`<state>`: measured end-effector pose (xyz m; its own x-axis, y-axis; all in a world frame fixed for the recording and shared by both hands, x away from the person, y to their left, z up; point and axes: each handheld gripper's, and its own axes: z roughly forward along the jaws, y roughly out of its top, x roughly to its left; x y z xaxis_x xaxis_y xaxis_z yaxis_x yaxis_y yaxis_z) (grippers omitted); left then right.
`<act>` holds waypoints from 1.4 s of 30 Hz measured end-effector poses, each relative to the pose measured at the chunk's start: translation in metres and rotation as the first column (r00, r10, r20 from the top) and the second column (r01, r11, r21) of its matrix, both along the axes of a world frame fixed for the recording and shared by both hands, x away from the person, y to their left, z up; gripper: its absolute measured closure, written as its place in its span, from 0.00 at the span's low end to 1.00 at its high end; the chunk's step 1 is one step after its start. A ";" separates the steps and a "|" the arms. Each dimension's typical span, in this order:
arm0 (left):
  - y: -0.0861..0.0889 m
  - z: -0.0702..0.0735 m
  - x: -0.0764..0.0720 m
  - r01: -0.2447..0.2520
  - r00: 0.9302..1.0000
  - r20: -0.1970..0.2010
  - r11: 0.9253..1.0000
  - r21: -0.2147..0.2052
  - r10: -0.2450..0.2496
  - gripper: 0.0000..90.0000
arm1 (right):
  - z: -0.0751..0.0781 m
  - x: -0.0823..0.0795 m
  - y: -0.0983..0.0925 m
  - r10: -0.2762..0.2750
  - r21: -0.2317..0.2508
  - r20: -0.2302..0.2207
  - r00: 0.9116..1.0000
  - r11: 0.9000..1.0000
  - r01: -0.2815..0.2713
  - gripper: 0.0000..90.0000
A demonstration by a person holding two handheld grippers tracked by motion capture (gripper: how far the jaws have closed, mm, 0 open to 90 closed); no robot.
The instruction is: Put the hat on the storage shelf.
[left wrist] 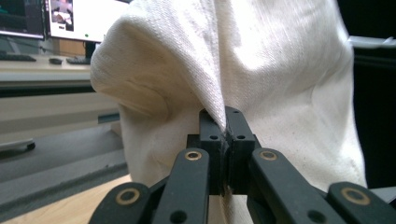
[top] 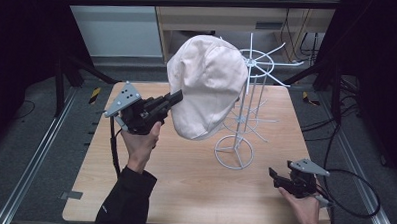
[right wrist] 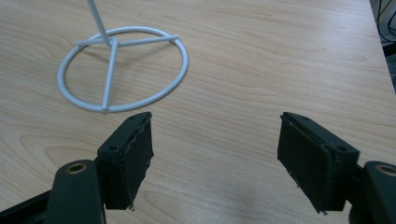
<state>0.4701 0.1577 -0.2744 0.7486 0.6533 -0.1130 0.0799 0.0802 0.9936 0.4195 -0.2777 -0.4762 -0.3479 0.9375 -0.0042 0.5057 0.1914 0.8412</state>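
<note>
A pale cream cloth cap hangs in the air over the table, just left of the white wire stand. My left gripper is shut on the cap's left edge. In the left gripper view a fold of the cap is pinched between the two black pads. The cap's right side overlaps the stand's top ring; whether they touch I cannot tell. My right gripper rests low at the table's front right, open and holding nothing. Its pads stand wide apart in front of the stand's round base.
The wooden table has bare wood in front of the stand. Black cables trail off its right side. A metal rail runs along the floor at the left. Monitors stand on a desk behind the cap.
</note>
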 end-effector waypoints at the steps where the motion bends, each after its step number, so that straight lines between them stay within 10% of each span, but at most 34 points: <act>1: -0.001 -0.005 0.002 -0.002 1.000 -0.011 1.000 0.009 0.002 0.97 | 0.000 0.000 0.000 0.000 0.001 0.003 1.000 1.000 0.000 0.29; 42: -0.014 -0.032 0.016 -0.019 0.994 -0.106 0.997 0.071 0.027 0.71 | -0.002 0.000 0.002 0.005 -0.013 0.010 1.000 1.000 -0.005 0.29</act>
